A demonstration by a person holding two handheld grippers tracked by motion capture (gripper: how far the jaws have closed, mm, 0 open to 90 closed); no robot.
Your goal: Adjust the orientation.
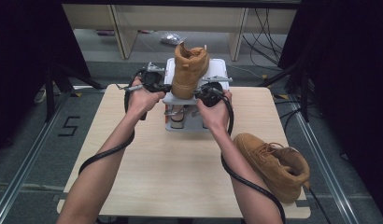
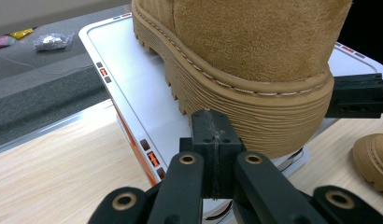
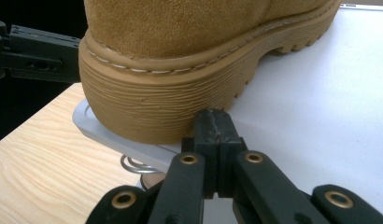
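Observation:
A tan suede boot [image 1: 189, 70] stands upright on a white platform [image 1: 219, 69] at the far middle of the table, its toe toward me. My left gripper [image 1: 158, 87] is at the toe's left side and my right gripper [image 1: 206, 91] at its right. In the left gripper view the left gripper [image 2: 213, 126] has its jaws pressed together with nothing between them, its tip right at the ribbed sole [image 2: 255, 116]. In the right gripper view the right gripper [image 3: 216, 123] is likewise shut and empty, just below the sole [image 3: 147, 102]. Whether either tip touches the sole I cannot tell.
A second tan boot [image 1: 273, 163] lies on its side at the front right of the wooden table [image 1: 171, 172]. The platform rests on a grey stand with a spring [image 3: 133, 164] under it. Behind the table are cables, a plastic bag [image 1: 172, 38] and furniture legs on the floor.

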